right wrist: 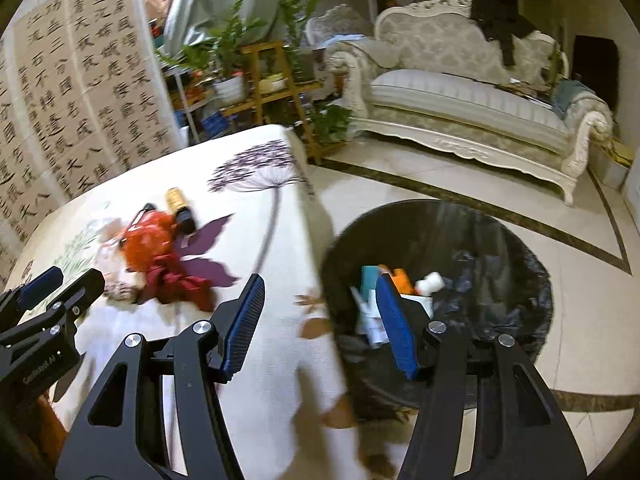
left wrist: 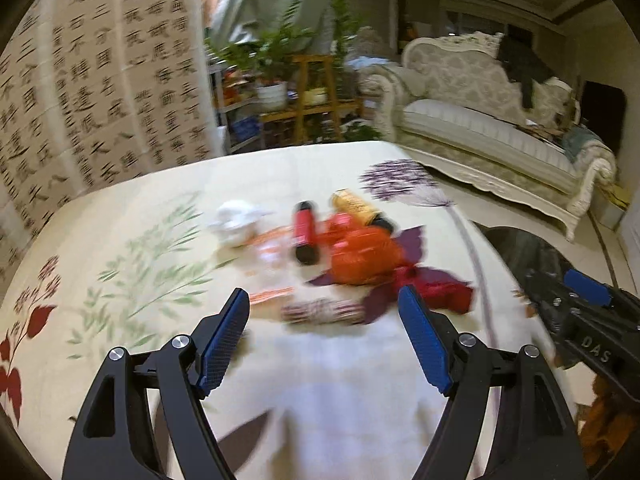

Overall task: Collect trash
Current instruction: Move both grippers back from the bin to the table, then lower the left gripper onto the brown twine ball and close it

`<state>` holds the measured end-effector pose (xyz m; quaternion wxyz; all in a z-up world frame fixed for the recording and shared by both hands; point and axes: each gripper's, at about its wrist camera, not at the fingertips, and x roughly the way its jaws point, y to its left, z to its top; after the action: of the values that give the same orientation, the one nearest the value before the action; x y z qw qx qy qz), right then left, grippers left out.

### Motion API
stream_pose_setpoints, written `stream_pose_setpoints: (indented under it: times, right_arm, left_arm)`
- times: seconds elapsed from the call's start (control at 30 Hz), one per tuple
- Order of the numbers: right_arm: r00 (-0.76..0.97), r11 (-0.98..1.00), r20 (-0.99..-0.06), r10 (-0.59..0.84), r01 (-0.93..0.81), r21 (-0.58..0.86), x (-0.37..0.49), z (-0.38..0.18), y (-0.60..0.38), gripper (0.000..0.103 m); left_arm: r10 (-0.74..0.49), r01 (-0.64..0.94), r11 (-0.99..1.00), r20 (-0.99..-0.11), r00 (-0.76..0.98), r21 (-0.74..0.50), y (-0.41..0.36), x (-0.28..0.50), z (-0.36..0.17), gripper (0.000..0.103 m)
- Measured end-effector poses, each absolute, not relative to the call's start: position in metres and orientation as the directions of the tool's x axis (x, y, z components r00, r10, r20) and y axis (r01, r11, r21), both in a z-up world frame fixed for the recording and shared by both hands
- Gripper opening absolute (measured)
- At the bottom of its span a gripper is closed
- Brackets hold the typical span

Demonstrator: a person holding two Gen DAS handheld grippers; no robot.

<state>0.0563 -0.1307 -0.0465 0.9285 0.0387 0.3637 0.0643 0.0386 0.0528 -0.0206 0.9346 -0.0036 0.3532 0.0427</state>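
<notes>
A heap of trash lies on the table's flowered cloth (left wrist: pixel 168 200): an orange wrapper (left wrist: pixel 364 256), a red and black tube (left wrist: pixel 305 232), a yellow bottle (left wrist: pixel 354 206), crumpled white paper (left wrist: pixel 238 220), a dark red packet (left wrist: pixel 444 294) and a patterned wrapper (left wrist: pixel 320 312). My left gripper (left wrist: pixel 324 304) stands open just short of the heap, nothing between its pads. My right gripper (right wrist: pixel 320 294) is open and empty over the table's edge, beside a black-lined bin (right wrist: pixel 520 248) on the floor holding several pieces of trash. The same orange wrapper (right wrist: pixel 146 242) shows left in the right wrist view.
A cream sofa (right wrist: pixel 460 108) stands beyond the bin on a tiled floor (right wrist: pixel 580 320). A calligraphy screen (left wrist: pixel 100 92) stands behind the table, with potted plants on wooden shelves (left wrist: pixel 304 96) next to it. The left gripper's body (right wrist: pixel 44 320) shows at the right wrist view's left edge.
</notes>
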Motion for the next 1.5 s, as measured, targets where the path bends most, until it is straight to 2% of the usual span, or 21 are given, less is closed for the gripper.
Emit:
stream_pose_setpoints:
  times: [0.3,0.5,0.6,0.67,0.7,0.77,0.83,1.23,1.5]
  right_arm:
    - [0.713,0.980,-0.673,0.196,-0.168,0.107,0.054,-0.044,-0.095,0.056]
    - [0.697,0.976,-0.686,0.209,-0.194,0.099,0.056,-0.048,-0.080,0.056]
    - [0.691,0.974,-0.690,0.215,-0.205,0.098,0.058,-0.049,-0.075,0.056]
    - [0.688,0.973,-0.692,0.217,-0.212,0.095,0.060,-0.049,-0.072,0.056]
    - [0.686,0.972,-0.694,0.219,-0.216,0.093,0.061,-0.049,-0.070,0.056]
    - [0.683,0.971,-0.695,0.222,-0.221,0.093,0.062,-0.049,-0.067,0.056]
    - [0.680,0.969,-0.697,0.226,-0.228,0.092,0.064,-0.049,-0.062,0.056]
    - [0.660,0.952,-0.706,0.256,-0.297,0.068,0.068,-0.052,-0.027,0.056]
    - [0.660,0.957,-0.723,0.205,-0.289,0.007,0.084,-0.056,-0.011,0.057]
  left_arm:
    - [0.137,-0.208,0.978,-0.719,0.682,-0.011,0.114,0.035,-0.038,0.075]
    - [0.125,-0.206,0.978,-0.742,0.658,-0.018,0.126,0.040,-0.044,0.074]
    - [0.116,-0.187,0.982,-0.752,0.649,-0.010,0.125,0.044,-0.047,0.062]
    - [0.102,-0.176,0.984,-0.765,0.635,-0.014,0.126,0.045,-0.052,0.048]
    - [0.092,-0.169,0.985,-0.772,0.628,-0.019,0.126,0.046,-0.054,0.044]
    - [0.082,-0.159,0.987,-0.777,0.624,-0.024,0.127,0.047,-0.056,0.027]
    - [0.071,-0.148,0.989,-0.774,0.629,-0.029,0.128,0.046,-0.055,0.021]
    - [0.098,-0.159,0.987,-0.736,0.670,-0.014,0.139,0.033,-0.045,0.019]
    - [0.104,-0.181,0.983,-0.732,0.673,-0.026,0.153,0.028,-0.044,0.019]
